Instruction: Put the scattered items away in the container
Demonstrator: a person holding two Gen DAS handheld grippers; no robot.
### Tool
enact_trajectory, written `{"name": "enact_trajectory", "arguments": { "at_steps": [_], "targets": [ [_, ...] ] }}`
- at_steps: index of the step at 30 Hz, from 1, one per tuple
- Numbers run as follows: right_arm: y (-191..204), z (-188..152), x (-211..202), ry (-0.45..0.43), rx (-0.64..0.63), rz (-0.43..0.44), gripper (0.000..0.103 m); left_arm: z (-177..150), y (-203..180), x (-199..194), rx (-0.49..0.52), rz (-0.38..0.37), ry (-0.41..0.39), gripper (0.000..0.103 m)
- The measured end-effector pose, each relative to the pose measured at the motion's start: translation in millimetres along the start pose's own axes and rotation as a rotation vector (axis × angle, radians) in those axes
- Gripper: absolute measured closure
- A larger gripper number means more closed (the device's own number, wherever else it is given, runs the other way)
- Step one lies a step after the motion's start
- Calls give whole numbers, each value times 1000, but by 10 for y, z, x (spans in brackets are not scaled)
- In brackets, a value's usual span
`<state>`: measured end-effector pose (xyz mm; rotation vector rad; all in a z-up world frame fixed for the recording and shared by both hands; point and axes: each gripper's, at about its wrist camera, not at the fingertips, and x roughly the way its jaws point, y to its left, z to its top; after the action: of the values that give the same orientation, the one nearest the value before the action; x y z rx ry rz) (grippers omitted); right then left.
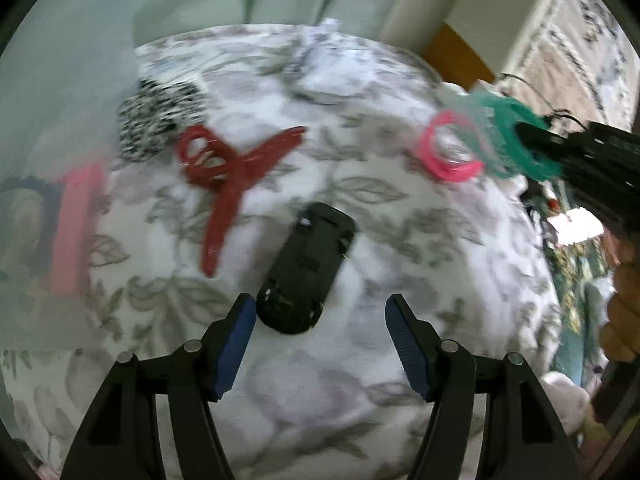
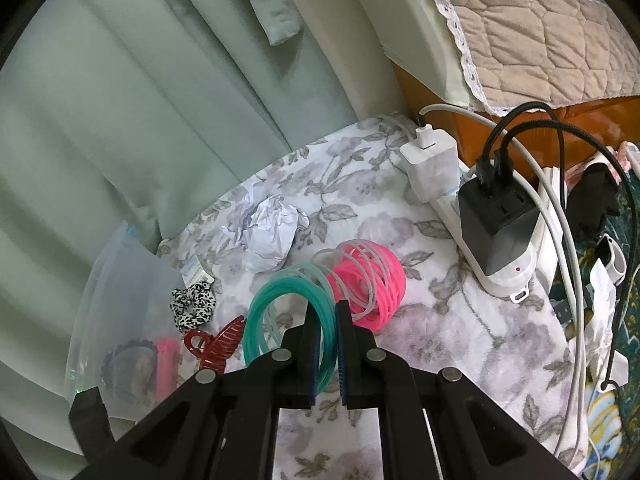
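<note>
A black toy car (image 1: 308, 272) lies on the floral cloth (image 1: 400, 240). Its near end sits between the fingertips of my left gripper (image 1: 320, 300), close to the left pad (image 1: 236, 344); the jaws stand wide and do not press it. A red hair claw (image 1: 228, 176) and a leopard scrunchie (image 1: 160, 120) lie beyond it. My right gripper (image 2: 327, 312) is shut on the teal end of a teal-and-pink plastic coil (image 2: 288, 320), whose pink end (image 2: 372, 280) rests on the cloth. The clear plastic container (image 2: 120, 280) stands at the left with a pink item (image 2: 166, 364) inside.
Crumpled white paper (image 2: 268, 236) lies at the back of the cloth. A power strip (image 2: 500, 240) with a black adapter, a white charger (image 2: 432, 164) and several cables crowds the right side. Green curtains (image 2: 120, 100) hang behind. A hand (image 1: 624, 300) shows at the right edge.
</note>
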<state>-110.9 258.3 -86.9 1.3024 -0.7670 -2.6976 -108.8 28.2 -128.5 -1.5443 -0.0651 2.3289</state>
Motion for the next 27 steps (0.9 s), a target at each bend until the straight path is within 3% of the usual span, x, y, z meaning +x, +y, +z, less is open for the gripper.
{"name": "enact_trajectory", "arguments": {
  "at_steps": [7,17,19,21,24,27],
  "targets": [
    [-63,-19,74,19,12,-7,95,82,37,153,-1,82,23,35],
    [-156,-77,321,69,26,-27,95,196,-36,259,40,98,22,35],
    [-178,-78,364,77,29,-32,95,226,-27,299,32,106,25,39],
    [-204,-76,403,82,33,-36,95,230,14,298,15,106,23,54],
    [-236,-75,453,88,40,-44,95,236,75,295,-10,105,20,64],
    [-262,-81,505,94,47,-56,93,236,125,287,-30,98,17,67]
  ]
}}
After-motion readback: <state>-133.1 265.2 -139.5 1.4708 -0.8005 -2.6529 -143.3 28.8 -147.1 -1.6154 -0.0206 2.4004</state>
